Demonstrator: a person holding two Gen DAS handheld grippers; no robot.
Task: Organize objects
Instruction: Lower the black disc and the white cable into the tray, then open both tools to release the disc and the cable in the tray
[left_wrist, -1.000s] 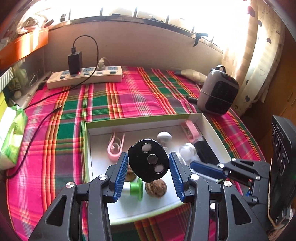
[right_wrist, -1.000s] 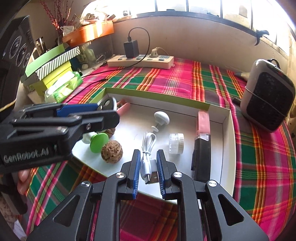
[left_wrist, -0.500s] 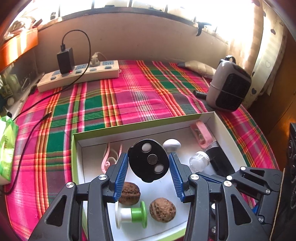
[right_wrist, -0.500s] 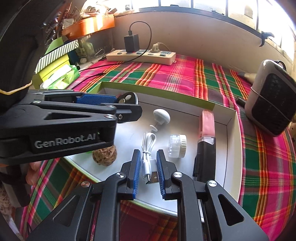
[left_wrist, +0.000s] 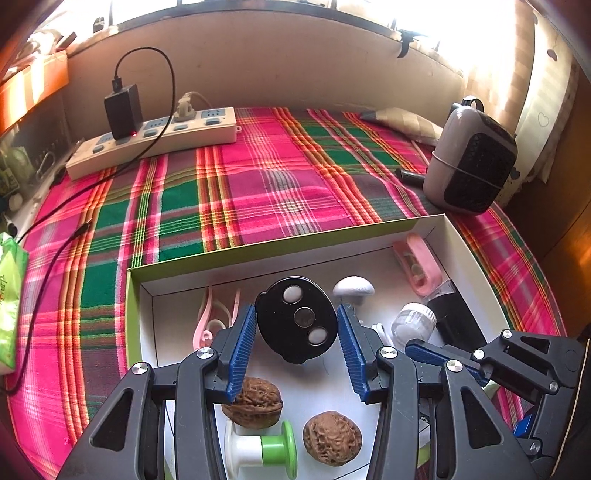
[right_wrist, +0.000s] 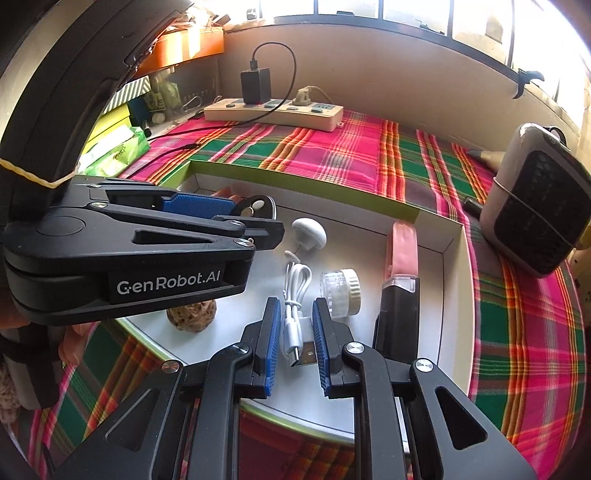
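My left gripper (left_wrist: 296, 334) is shut on a black oval disc with three round buttons (left_wrist: 296, 319) and holds it above the white tray (left_wrist: 146, 317). Under it lie two walnuts (left_wrist: 253, 402) and a white and green spool (left_wrist: 262, 448). My right gripper (right_wrist: 293, 341) has its jaws closed around a coiled white USB cable (right_wrist: 293, 295) that lies in the tray (right_wrist: 448, 291). The left gripper also shows in the right wrist view (right_wrist: 236, 212), still holding the disc (right_wrist: 256, 208). A clear jar (right_wrist: 340, 291) lies right of the cable.
In the tray are also a white knob (left_wrist: 352, 288), pink clips (left_wrist: 210, 317) and a pink and black case (right_wrist: 400, 273). On the plaid cloth stand a power strip (left_wrist: 155, 138) with a black charger at the back and a small heater (left_wrist: 471, 160) at the right. A green packet (right_wrist: 116, 151) lies left.
The left gripper has moved forward over the tray with the disc. The walnuts and spool now show below it. The right gripper stays around the cable.
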